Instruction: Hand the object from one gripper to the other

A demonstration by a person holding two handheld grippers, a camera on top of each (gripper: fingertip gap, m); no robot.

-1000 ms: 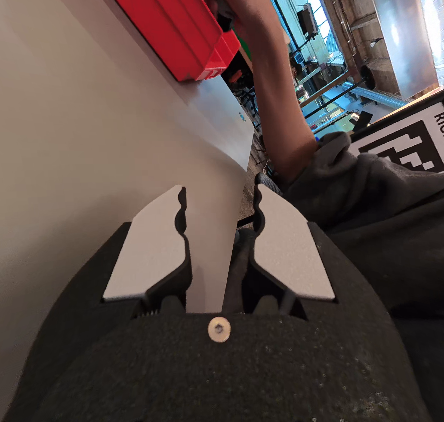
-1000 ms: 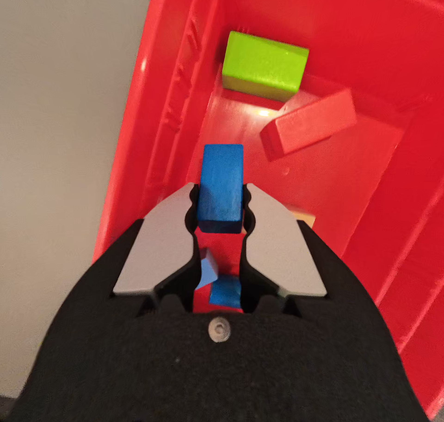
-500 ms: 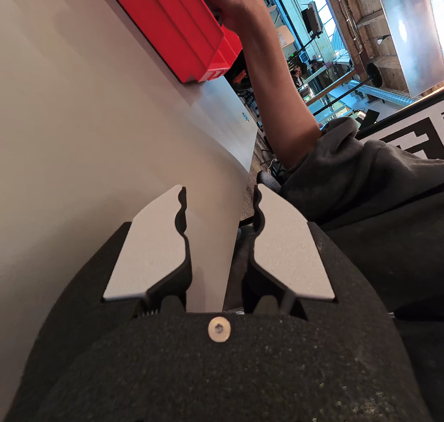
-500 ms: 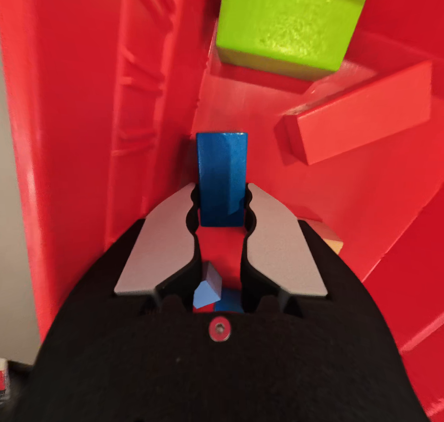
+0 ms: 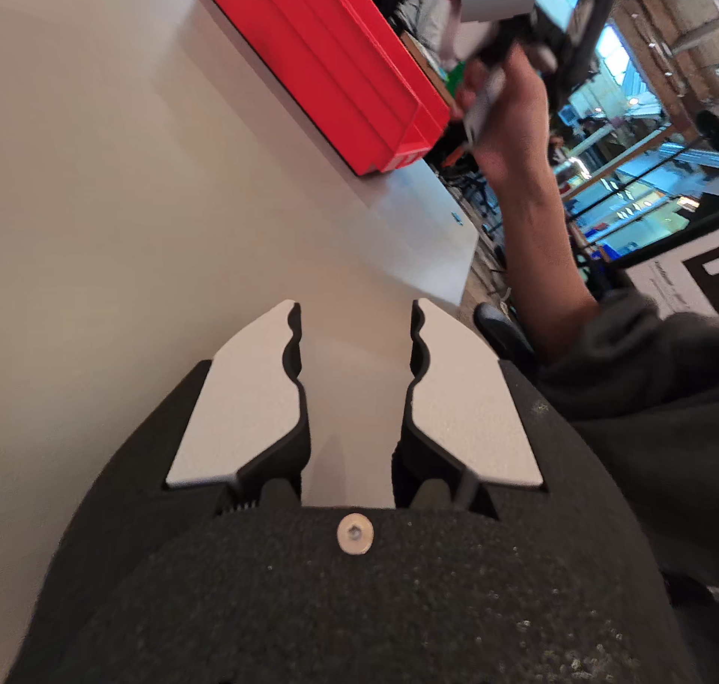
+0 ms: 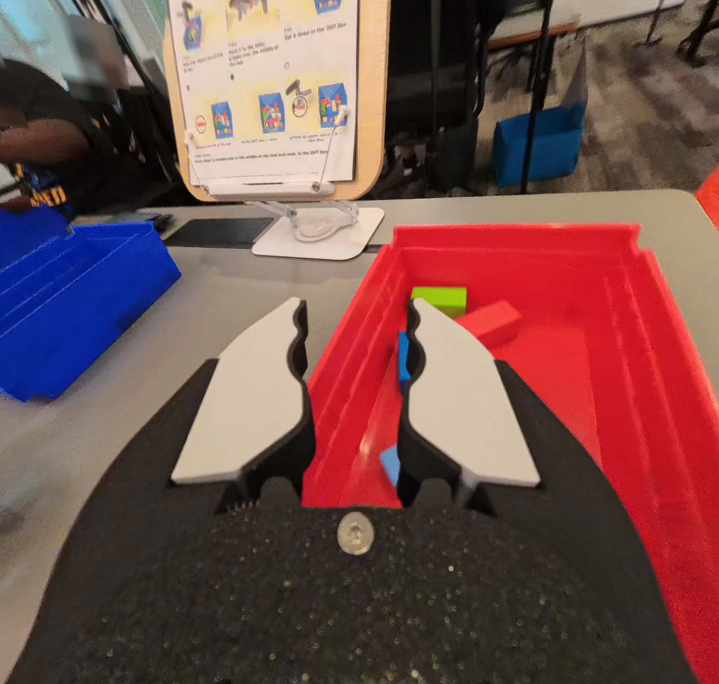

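A grey table (image 5: pixel 116 198) fills the left wrist view; the left gripper (image 5: pixel 356 315) hangs released and empty at centre, the red bin (image 5: pixel 330 62) upper centre. In the right wrist view, the right gripper (image 6: pixel 356 311), released, holds nothing; the blue block (image 6: pixel 403 358) lies in the bin just right of centre, partly hidden, nearer this gripper.

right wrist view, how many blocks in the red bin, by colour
lime green wooden block: 1
red wooden block: 1
dark blue wooden block: 1, mostly hidden behind the tongs
light blue wooden block: 1, partly hidden
Total: 4 visible in the red plastic bin
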